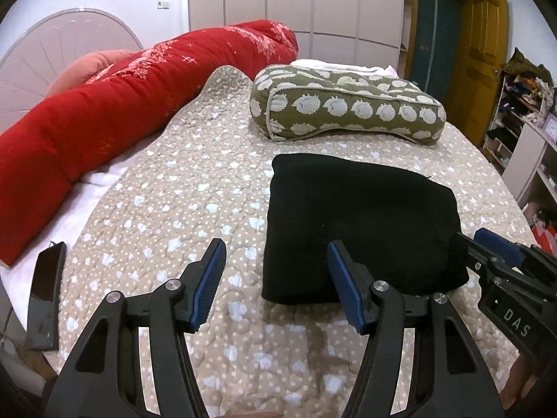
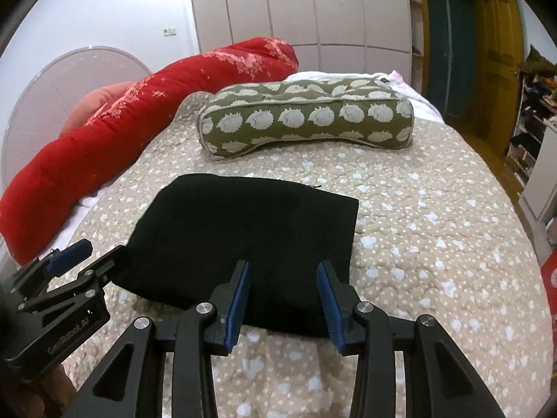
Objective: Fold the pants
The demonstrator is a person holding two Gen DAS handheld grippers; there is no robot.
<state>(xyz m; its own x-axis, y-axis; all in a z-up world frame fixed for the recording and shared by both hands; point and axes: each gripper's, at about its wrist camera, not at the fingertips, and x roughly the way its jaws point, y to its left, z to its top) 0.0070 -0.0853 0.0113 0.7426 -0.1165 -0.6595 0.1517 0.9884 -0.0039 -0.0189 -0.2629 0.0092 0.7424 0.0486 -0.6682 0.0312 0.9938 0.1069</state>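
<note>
The black pants (image 1: 358,223) lie folded into a compact rectangle on the beige spotted bedspread (image 1: 167,216); they also show in the right wrist view (image 2: 250,233). My left gripper (image 1: 275,261) is open and empty, its fingers straddling the pants' near left corner just above the bed. My right gripper (image 2: 283,280) is open and empty over the near edge of the pants. Each gripper shows in the other's view, the right one (image 1: 473,240) at the pants' right edge, the left one (image 2: 94,254) at their left edge.
A green pillow with white hedgehog prints (image 1: 344,104) lies beyond the pants. A rolled red quilt (image 1: 104,111) runs along the left. A black phone (image 1: 45,296) lies at the bed's left edge. Wardrobe, yellow door (image 1: 484,45) and cluttered shelves (image 1: 522,104) stand behind and right.
</note>
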